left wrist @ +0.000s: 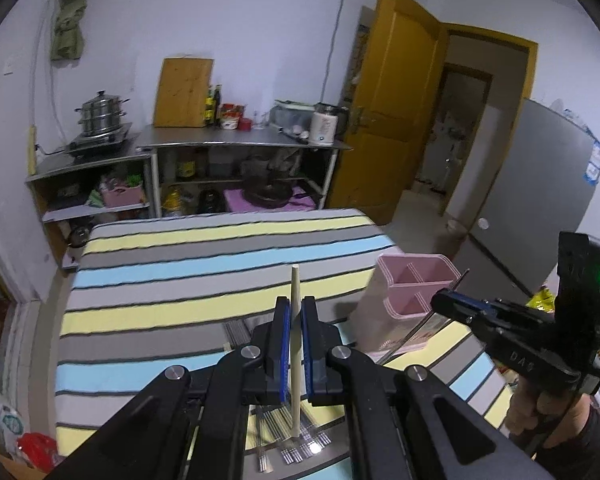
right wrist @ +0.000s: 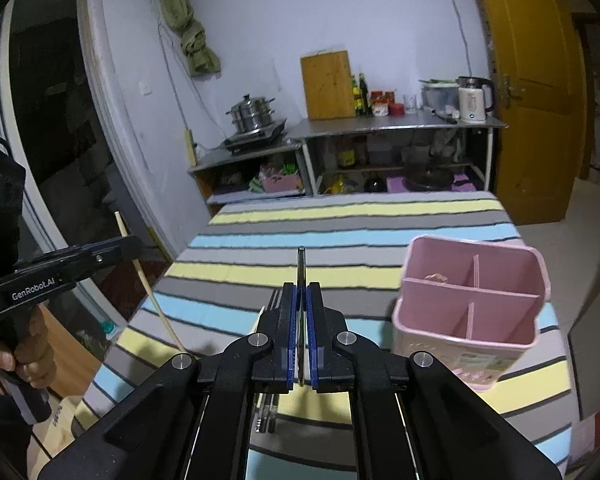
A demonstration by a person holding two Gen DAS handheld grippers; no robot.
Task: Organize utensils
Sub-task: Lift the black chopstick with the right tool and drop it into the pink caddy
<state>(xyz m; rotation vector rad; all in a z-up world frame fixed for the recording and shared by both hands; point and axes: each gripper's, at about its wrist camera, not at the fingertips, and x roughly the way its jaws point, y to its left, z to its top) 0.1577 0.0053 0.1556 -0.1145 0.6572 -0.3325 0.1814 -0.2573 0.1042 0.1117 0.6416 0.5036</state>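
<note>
My left gripper is shut on a pale wooden chopstick that stands upright between its blue pads, above the striped table. In the right wrist view the left gripper shows at the left with the chopstick slanting down. My right gripper is shut on a thin metal chopstick, held upright. In the left wrist view the right gripper holds the metal chopstick just beside the pink divided utensil holder. The holder stands at the table's right side, its compartments open upward.
Several metal chopsticks lie on the striped tablecloth under my left gripper. Behind the table stand steel counters with a steamer pot, a cutting board and a kettle. A yellow door and grey fridge are on the right.
</note>
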